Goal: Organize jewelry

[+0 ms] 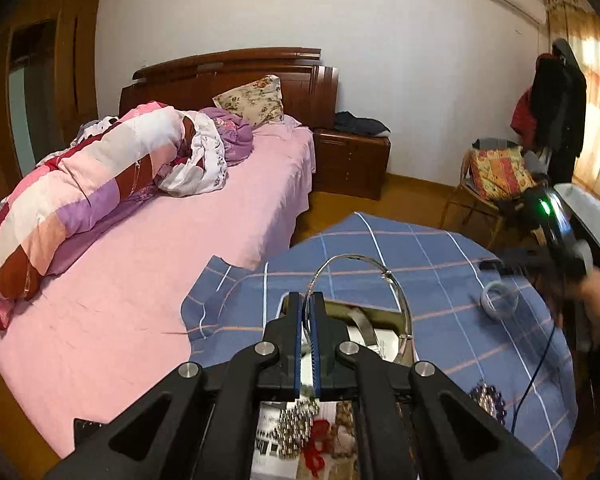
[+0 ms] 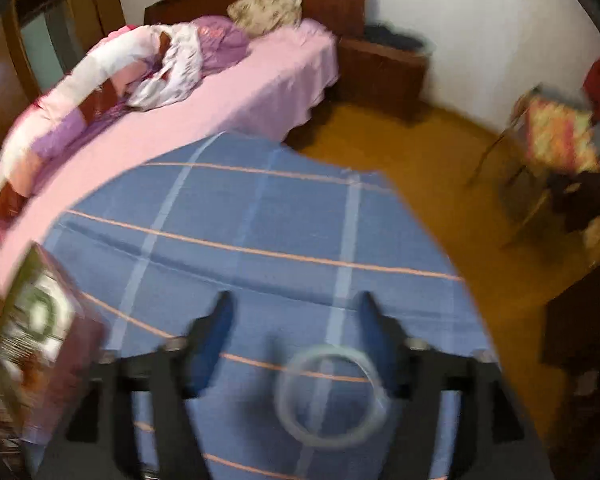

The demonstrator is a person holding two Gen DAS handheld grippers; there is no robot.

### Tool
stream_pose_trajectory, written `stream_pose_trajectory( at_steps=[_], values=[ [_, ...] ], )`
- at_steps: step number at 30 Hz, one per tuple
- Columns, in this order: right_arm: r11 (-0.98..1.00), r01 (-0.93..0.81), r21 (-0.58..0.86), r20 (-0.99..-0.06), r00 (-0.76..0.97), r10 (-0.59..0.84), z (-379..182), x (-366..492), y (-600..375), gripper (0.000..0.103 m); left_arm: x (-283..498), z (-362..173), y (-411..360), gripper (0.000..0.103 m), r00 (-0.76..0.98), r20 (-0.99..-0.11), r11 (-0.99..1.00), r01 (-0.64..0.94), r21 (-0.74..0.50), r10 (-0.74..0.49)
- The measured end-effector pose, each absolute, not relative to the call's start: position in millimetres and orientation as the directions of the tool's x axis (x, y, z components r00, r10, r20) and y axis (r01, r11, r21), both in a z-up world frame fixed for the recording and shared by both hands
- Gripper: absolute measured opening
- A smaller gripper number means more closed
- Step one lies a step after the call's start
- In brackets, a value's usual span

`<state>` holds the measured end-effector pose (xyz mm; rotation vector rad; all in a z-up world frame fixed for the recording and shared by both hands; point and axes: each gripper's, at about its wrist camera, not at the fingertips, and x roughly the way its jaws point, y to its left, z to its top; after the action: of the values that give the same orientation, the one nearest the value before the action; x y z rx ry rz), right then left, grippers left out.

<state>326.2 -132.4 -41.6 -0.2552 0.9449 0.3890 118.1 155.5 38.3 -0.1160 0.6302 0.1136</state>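
Observation:
My left gripper (image 1: 306, 300) is shut on a thin silver neck ring (image 1: 354, 258), which arches up and to the right of the fingertips. Below it sits an open jewelry box (image 1: 376, 309) with a silver band, beads and a red piece inside. A pale bangle (image 1: 500, 300) lies on the blue checked cloth (image 1: 440, 248) to the right. In the blurred right wrist view, my right gripper (image 2: 295, 300) stands open over that bangle (image 2: 332, 396), which lies flat between the fingers, close to the right one. The box (image 2: 40, 332) is at the left edge.
A beaded bracelet (image 1: 488, 398) lies on the cloth near the table's right edge. The right gripper's black body (image 1: 556, 232) with a green light hangs at the right. A pink bed (image 1: 180, 260) adjoins the table on the left. A chair (image 1: 496, 176) stands beyond.

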Motion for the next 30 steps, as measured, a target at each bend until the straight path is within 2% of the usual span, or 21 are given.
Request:
stream_pose_trajectory(
  at_steps=[1,2,3,8,10,12,16,18,21,22,23,30],
  values=[
    [0.907,-0.417,-0.059,-0.827,0.53,0.19,-50,322,-140,0.092,121,35,156,0.002,0.797,-0.602,0.987,-0.136,-0.085,0.058],
    [0.925,-0.376,-0.057,-0.817,0.55,0.174,-58,320,-151,0.076,122,32,154,0.002,0.792,-0.608,0.987,-0.133,-0.087,0.054],
    [0.927,-0.374,-0.007,-0.816,0.538,0.211,-63,319,-159,0.071,123,30,150,0.002,0.791,-0.61,0.989,-0.125,-0.076,0.053],
    [0.917,-0.396,0.047,-0.841,0.48,0.251,-84,318,-172,0.071,129,19,143,0.002,0.77,-0.636,0.992,-0.112,-0.064,0.046],
    [0.922,-0.387,0.005,-0.82,0.526,0.225,-77,314,-174,0.071,128,16,143,0.002,0.765,-0.643,0.992,-0.11,-0.067,0.042],
    [0.916,-0.401,0.015,-0.782,0.566,0.26,-66,302,-175,0.072,128,12,143,0.002,0.756,-0.652,0.991,-0.115,-0.063,0.047],
    [0.888,-0.459,0.037,-0.797,0.522,0.303,-68,287,-158,0.071,131,-3,144,0.002,0.732,-0.68,0.99,-0.123,-0.073,0.041],
    [0.876,-0.481,0.04,-0.823,0.481,0.302,-80,285,-153,0.065,132,-8,143,0.002,0.726,-0.687,0.99,-0.122,-0.07,0.041],
    [0.865,-0.502,-0.01,-0.823,0.495,0.278,-90,284,-141,0.049,133,-14,144,0.002,0.716,-0.698,0.989,-0.124,-0.078,0.034],
    [0.867,-0.498,-0.006,-0.822,0.496,0.279,-88,285,-141,0.022,131,-15,144,0.002,0.713,-0.7,0.989,-0.127,-0.08,0.035],
    [0.876,-0.482,-0.015,-0.82,0.507,0.265,-85,287,-139,0.014,130,-17,147,0.002,0.711,-0.702,0.988,-0.131,-0.084,0.034],
    [0.846,-0.533,-0.034,-0.778,0.545,0.312,-57,260,-117,0.013,122,-20,160,0.002,0.714,-0.699,0.984,-0.153,-0.092,0.046]
  ],
)
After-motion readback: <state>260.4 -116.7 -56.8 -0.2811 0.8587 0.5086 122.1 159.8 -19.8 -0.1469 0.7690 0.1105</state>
